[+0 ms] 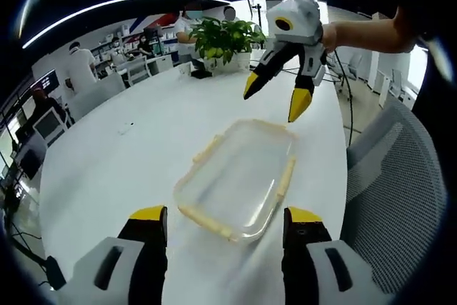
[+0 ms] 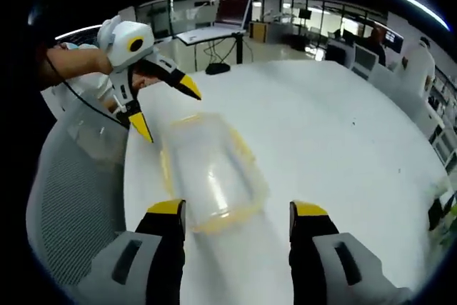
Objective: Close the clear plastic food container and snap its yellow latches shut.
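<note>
Jaws of both grippers stood apart, clamped on nothing: the left gripper [image 1: 225, 237] near one short end of the clear container [image 1: 239, 180], the right gripper [image 1: 275, 98] hovering just above the far end. It lay on the white worktop [image 1: 143, 155], near the edge, with nothing inside. Lid seemed already on, yellow latches [image 1: 287, 176] along its rims, though whether they were snapped could not be told. Probably light, slick, a bit flexible; pressing the latches at the rims looked safest
</note>
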Demonstrator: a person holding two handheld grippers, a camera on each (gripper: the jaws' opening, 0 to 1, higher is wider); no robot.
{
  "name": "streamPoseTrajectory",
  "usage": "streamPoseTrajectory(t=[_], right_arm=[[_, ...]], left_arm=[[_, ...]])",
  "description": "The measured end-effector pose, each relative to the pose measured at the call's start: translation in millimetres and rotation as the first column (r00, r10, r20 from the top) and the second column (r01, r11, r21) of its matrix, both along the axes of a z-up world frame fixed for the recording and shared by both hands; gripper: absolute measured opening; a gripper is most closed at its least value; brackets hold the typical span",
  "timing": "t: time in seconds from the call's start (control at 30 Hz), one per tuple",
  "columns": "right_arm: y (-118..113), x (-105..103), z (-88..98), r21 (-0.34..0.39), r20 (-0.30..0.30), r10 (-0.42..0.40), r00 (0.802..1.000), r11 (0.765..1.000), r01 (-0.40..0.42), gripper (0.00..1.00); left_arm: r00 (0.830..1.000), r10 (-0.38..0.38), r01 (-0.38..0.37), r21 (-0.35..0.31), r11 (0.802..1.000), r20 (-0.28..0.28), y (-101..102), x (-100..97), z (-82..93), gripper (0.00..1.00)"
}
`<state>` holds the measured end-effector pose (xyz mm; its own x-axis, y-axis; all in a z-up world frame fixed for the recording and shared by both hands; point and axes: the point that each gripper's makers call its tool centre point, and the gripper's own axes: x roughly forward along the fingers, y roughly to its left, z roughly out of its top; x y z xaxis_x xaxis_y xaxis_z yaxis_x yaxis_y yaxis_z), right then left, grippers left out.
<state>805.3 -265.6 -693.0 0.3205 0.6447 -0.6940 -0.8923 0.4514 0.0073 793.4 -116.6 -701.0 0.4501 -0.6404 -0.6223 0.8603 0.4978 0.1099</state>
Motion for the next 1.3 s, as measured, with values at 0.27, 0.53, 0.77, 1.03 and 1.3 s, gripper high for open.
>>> streamPoseTrajectory(t=[0.27,0.53,0.77,1.03,1.3], right_arm=[[-0.8,-11.8,-6.7,0.023,0.009,-0.024,1.000,0.999,0.024,0.55],[5.0,-20.6,-13.9,0.042,0.029,-0.049,0.998,0.998,0.048,0.53],[8.5,-23.3,-22.8,0.043,0.046,-0.079,0.996,0.996,0.077,0.51],[13.1,-24.7,-25.4,0.064,0.044,-0.101,0.994,0.993,0.098,0.45],[15.3,-23.4,-29.0,0.056,0.036,-0.100,0.994,0.994,0.098,0.45]], left_arm=[[0.999,0.032,-0.032,-0.011,0.999,-0.005,4.0,-0.7,-5.7,0.59],[0.999,0.052,-0.052,-0.011,0.999,-0.009,4.7,-3.6,-13.7,0.55],[0.998,0.059,-0.060,-0.010,0.998,-0.007,4.0,-2.4,-18.8,0.48],[0.999,0.050,-0.050,-0.013,0.999,-0.015,0.3,-0.1,-21.2,0.47],[0.999,0.029,-0.029,-0.023,0.999,-0.024,-4.4,1.8,-21.8,0.46]])
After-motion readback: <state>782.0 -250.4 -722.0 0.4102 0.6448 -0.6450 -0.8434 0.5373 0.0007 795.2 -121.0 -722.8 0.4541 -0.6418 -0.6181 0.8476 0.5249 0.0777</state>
